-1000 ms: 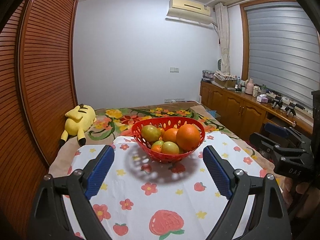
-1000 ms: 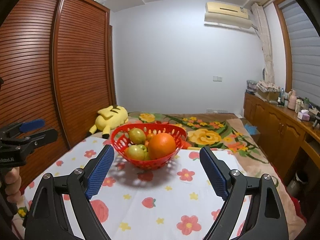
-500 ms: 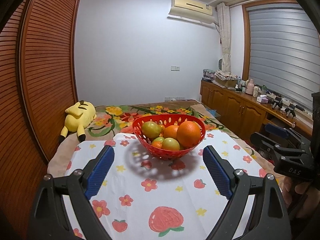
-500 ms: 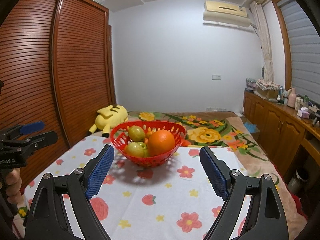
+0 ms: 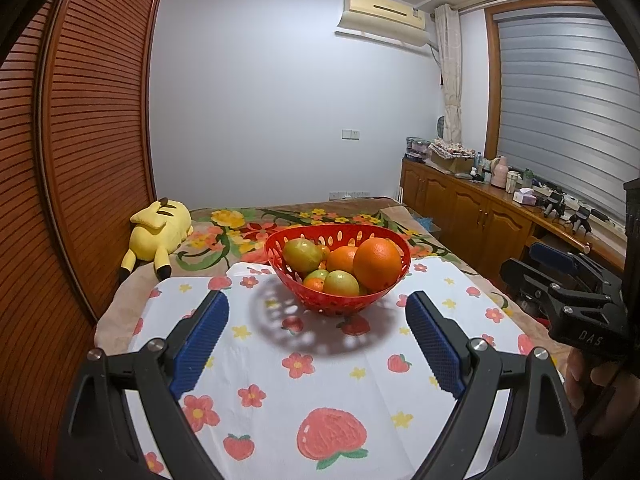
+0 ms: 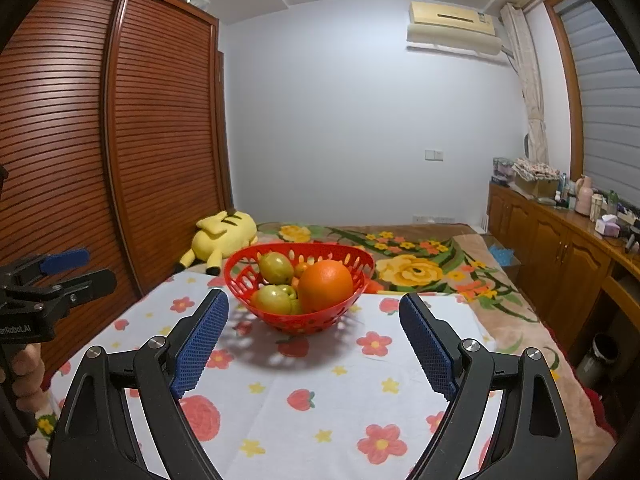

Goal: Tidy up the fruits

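Currently, all visible fruit sits in the red basket [image 5: 338, 240], centre of the frame, on the floral cloth [image 5: 304, 384]: a large orange [image 5: 377, 264], a smaller orange [image 5: 342, 259] and several green-yellow fruits [image 5: 302, 255]. The left gripper [image 5: 316, 344] and right gripper [image 6: 314, 340] each stand wide apart and empty, short of the basket. Judged from this, either sorting is complete or nothing has begun; no loose fruit shows.

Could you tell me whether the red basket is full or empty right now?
Full: the red basket stands upright on the cloth, heaped with a large orange and greenish fruits rising above its rim.
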